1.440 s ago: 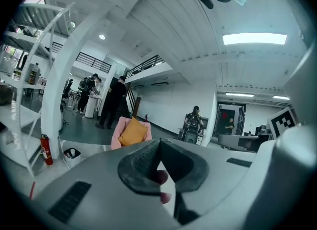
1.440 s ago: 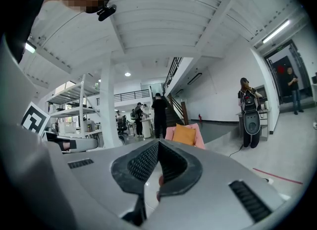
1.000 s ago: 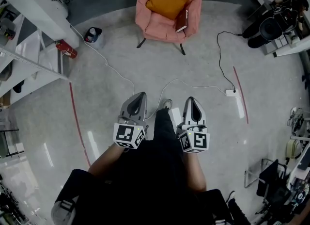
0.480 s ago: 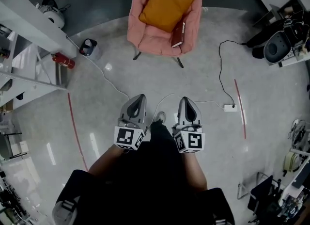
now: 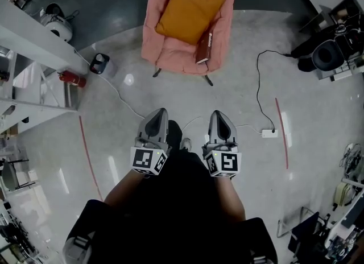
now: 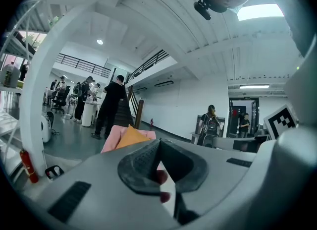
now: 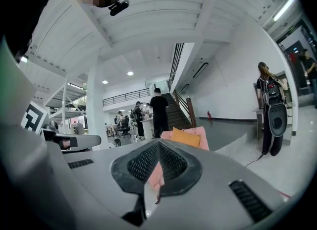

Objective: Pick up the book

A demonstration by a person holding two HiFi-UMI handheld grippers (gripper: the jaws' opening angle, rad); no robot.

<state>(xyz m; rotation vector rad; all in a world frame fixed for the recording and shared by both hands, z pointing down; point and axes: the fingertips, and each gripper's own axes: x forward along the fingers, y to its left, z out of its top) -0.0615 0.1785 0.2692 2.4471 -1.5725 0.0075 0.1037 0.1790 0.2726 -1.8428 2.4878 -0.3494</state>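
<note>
A dark red book (image 5: pixel 203 47) leans upright against the right arm of a pink armchair (image 5: pixel 170 58), beside an orange cushion (image 5: pixel 189 8). My left gripper (image 5: pixel 161 111) and right gripper (image 5: pixel 220 114) are held side by side over the floor, well short of the chair, both pointing at it. Both are shut with nothing in them. In the left gripper view the armchair (image 6: pixel 112 138) and cushion (image 6: pixel 132 136) show just above the shut jaws. In the right gripper view the armchair (image 7: pixel 202 134) and cushion (image 7: pixel 186 137) sit ahead. The book is hidden behind the jaws in both gripper views.
A black cable runs to a white power strip (image 5: pixel 267 133) on the floor at right. Red tape lines (image 5: pixel 282 132) mark the floor. White shelving (image 5: pixel 34 46), a red extinguisher (image 5: pixel 73 79) and a small canister (image 5: pixel 98 62) stand at left. Dark equipment (image 5: pixel 329 55) sits at right. People (image 7: pixel 158 110) stand beyond the chair.
The armchair and book have drawn closer and slid left in the head view as the person walks toward them. Both grippers stay shut and side by side.
</note>
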